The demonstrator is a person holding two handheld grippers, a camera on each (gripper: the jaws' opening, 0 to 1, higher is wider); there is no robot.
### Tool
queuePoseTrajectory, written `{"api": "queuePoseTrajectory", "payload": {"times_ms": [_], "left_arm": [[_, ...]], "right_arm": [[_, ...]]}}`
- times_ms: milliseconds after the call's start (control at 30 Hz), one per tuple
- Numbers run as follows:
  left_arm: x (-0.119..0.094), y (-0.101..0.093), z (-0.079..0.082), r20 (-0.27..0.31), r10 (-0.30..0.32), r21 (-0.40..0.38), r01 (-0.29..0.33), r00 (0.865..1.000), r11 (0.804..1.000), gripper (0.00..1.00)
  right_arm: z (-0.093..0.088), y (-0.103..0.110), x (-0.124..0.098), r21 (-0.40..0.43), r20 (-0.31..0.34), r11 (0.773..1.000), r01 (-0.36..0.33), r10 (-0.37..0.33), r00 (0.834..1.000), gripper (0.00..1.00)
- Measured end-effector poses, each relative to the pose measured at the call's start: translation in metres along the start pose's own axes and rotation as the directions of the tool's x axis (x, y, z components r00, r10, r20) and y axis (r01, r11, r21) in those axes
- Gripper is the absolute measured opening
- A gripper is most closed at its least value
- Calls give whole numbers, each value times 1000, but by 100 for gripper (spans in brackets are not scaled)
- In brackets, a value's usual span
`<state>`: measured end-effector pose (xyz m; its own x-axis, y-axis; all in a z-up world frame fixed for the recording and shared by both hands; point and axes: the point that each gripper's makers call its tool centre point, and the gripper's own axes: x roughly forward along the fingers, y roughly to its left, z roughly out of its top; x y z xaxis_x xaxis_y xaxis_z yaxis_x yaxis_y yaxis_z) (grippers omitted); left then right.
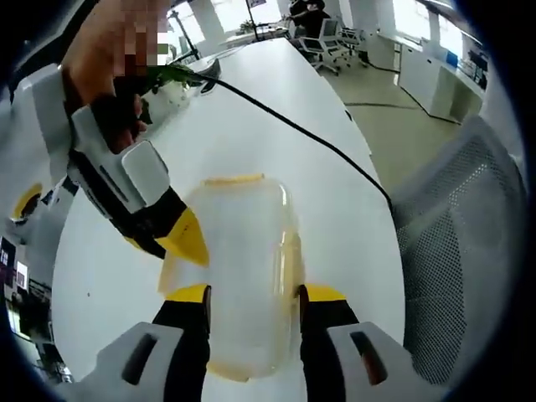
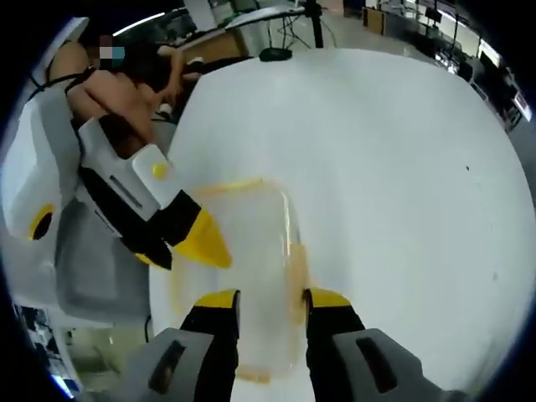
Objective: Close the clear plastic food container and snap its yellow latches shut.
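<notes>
The container [image 1: 243, 276] lies on the white tabletop [image 1: 335, 218], lid on. My left tongs [image 1: 251, 293] straddle its near end, jaws close against both sides. My right tongs [image 2: 272, 297] straddle its opposite end likewise. I cannot tell whether either pair actually grips. Yellow latches [image 1: 234, 179] line the rim.

I can't tell whether the lid of the clear container [image 1: 243, 276] is seated; its walls blur into the white table [image 1: 276, 126]. My left gripper [image 1: 251, 295] hides the container's near sides, and the right gripper [image 1: 188, 239] covers one yellow latch [image 1: 172, 272]. In the right gripper view the container [image 2: 251, 251] is equally hazy.
</notes>
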<state>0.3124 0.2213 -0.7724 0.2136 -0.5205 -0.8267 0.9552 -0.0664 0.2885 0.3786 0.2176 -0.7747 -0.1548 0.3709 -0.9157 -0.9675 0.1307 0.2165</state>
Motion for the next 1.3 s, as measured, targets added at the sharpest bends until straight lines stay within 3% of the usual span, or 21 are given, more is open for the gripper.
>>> {"api": "queuePoseTrajectory", "payload": {"times_ms": [267, 367, 400, 433, 467, 500, 567, 1067, 1300], "left_arm": [[0, 2, 0, -22, -2, -26, 1, 1000, 1000, 38], [-1, 6, -3, -55, 22, -36, -24, 998, 999, 35], [-1, 6, -3, -50, 4, -35, -6, 999, 999, 35], [3, 4, -2, -45, -5, -38, 4, 999, 999, 35], [3, 5, -2, -35, -1, -43, 0, 999, 999, 35], [5, 3, -3, -36, -1, -38, 0, 999, 999, 35], [4, 3, -2, -28, -3, -40, 2, 1000, 999, 35], [1, 3, 1, -37, 8, -9, -9, 999, 1000, 38], [0, 2, 2, -56, 9, 13, -8, 998, 1000, 39]], "right_arm": [[0, 1, 2, -14, -47, 999, -28, 28, 999, 28], [0, 1, 3, -22, -76, 999, -37, 35, 997, 27], [-1, 0, 4, -7, -86, 999, -41, 41, 995, 27], [-2, 0, 5, -7, -99, 998, -57, 56, 994, 25], [8, 8, 11, -30, -65, 993, -118, 116, 991, 25], [4, 2, 7, -7, -115, 997, -71, 69, 991, 25], [3, 3, 6, -28, -152, 998, -64, 59, 987, 25], [-3, 4, 1, -15, -83, 999, -44, 43, 996, 28], [-3, 5, -2, -23, -64, 1000, 3, -5, 998, 28]]}}
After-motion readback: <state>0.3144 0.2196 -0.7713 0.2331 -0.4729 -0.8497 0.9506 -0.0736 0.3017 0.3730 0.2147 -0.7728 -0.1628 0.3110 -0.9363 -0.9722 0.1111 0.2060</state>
